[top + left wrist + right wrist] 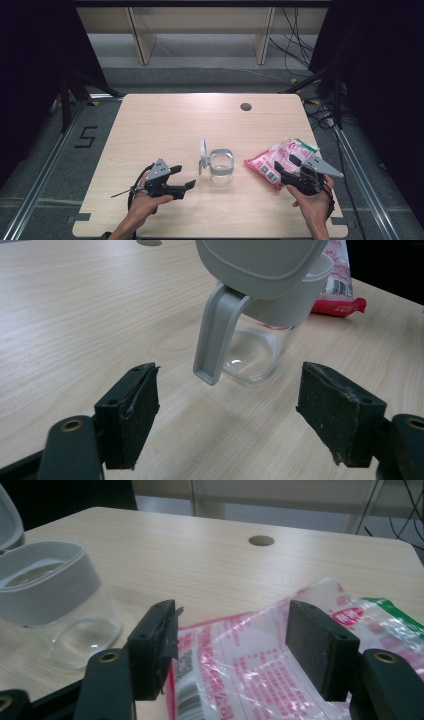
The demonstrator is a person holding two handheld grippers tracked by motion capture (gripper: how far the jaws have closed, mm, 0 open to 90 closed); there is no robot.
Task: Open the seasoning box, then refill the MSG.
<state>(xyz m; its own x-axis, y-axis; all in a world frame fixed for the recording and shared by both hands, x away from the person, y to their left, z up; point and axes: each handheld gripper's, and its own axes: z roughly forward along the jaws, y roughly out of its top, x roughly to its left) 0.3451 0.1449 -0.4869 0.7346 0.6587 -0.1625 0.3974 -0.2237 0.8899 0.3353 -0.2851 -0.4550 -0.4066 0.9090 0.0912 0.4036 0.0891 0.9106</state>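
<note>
Two hands come up from the bottom of my high view, each carrying a gripper low over the table (165,120). My left gripper (189,187) lies nearly level, pointing right toward the clear jar (221,168) that stands near the table's middle; its jaws are spread wide with nothing between them. My right gripper (285,167) is angled up and to the left, its tips at the near edge of the pink-and-white plastic bag (280,161) lying just right of the jar. Its jaws are parted, and the bag sits between and beyond them without either pad pressing on it.

From above, the jar's grey lid (203,154) is only a thin upright sliver on its left side. The left gripper view shows far more: the lid (260,260) is flipped open and tilted over the grey collar, and a grey clasp (216,337) hangs down in front of the glass, just beyond the gap between the pads (345,415). The right gripper view adds the bag's (250,665) barcode, red print and a green corner, plus the jar's open mouth (40,577) off to its left
</note>
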